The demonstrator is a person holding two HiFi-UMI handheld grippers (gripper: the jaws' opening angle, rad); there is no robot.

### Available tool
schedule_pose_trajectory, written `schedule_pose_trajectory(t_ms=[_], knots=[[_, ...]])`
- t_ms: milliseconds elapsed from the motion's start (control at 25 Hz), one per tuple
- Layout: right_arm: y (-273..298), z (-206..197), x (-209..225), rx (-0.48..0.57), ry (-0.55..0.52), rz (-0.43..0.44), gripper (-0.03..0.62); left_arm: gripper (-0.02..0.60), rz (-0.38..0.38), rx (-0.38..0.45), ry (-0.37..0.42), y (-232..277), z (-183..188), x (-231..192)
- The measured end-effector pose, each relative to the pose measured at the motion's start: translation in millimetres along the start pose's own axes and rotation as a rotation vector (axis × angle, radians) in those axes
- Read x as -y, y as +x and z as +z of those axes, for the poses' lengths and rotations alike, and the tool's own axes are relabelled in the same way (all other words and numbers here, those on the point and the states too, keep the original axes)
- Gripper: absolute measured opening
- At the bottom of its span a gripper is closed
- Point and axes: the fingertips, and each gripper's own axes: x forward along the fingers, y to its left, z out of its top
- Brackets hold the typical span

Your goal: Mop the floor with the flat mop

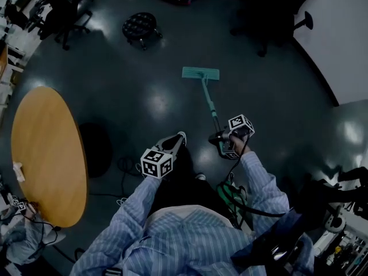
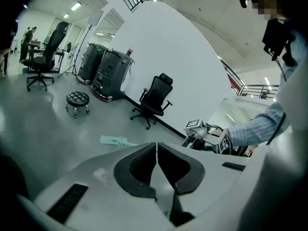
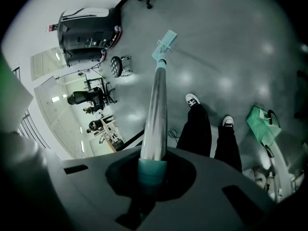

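Observation:
The flat mop's teal head point(image 1: 200, 73) lies flat on the dark floor ahead of me, and its handle point(image 1: 209, 103) slants back to my right gripper point(image 1: 223, 143). In the right gripper view my right gripper point(image 3: 153, 171) is shut on the handle's teal grip, with the silver handle point(image 3: 156, 105) running out to the mop head point(image 3: 164, 43). My left gripper point(image 1: 176, 140) hangs to the left of the handle, apart from it. Its jaws point(image 2: 157, 146) are shut with nothing between them. The mop head point(image 2: 118, 140) shows on the floor beyond them.
A round wooden table point(image 1: 46, 154) stands at my left. A black stool point(image 1: 140, 26) and office chairs point(image 1: 270, 10) stand beyond the mop. A green bag point(image 1: 233, 193) and cables point(image 1: 123, 168) lie by my feet. Black cases point(image 2: 106, 71) stand against the white wall.

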Motion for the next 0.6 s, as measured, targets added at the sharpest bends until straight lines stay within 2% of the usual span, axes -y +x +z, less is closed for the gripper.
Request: schedule_pose_trajectory(t_ms=[160,400,600], knots=[[-4.1,-55.3,42.4,-0.025,-0.001,-0.011,0.017,0.014,0.013,0.005,0.006,-20.6,-25.6,27.5],[-9.0,-124.6,100.8,-0.046,-0.012,-0.038,0.017,0.014,0.004,0.054,0.031,-33.5,-44.7,66.4],[-11.1,-185.8,155.3,-0.106,-0.025,-0.076,0.015,0.014,-0.004,0.059,0.045,-46.7,-70.6,96.4]])
